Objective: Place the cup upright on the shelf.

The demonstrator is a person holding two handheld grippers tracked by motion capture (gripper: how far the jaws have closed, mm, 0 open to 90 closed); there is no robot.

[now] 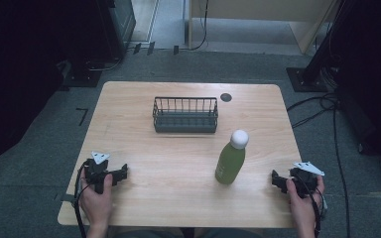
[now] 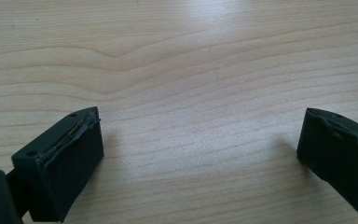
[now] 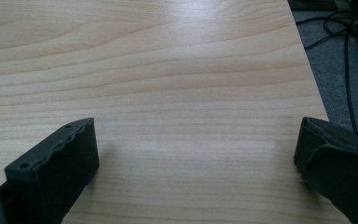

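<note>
Both claws, left [image 1: 124, 173] and right [image 1: 276, 179], gape empty; green bottle's [image 1: 229, 163] pale lettering is unreadable.

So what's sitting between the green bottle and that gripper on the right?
Nothing: in the high view, bare table separates the green bottle from the right gripper.

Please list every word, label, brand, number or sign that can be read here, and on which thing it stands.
No text here is legible.
Green bottle: a faint pale mark on its side, too small and blurred to read.
Wire basket, wooden table, left gripper and right gripper: no lettering visible.
</note>
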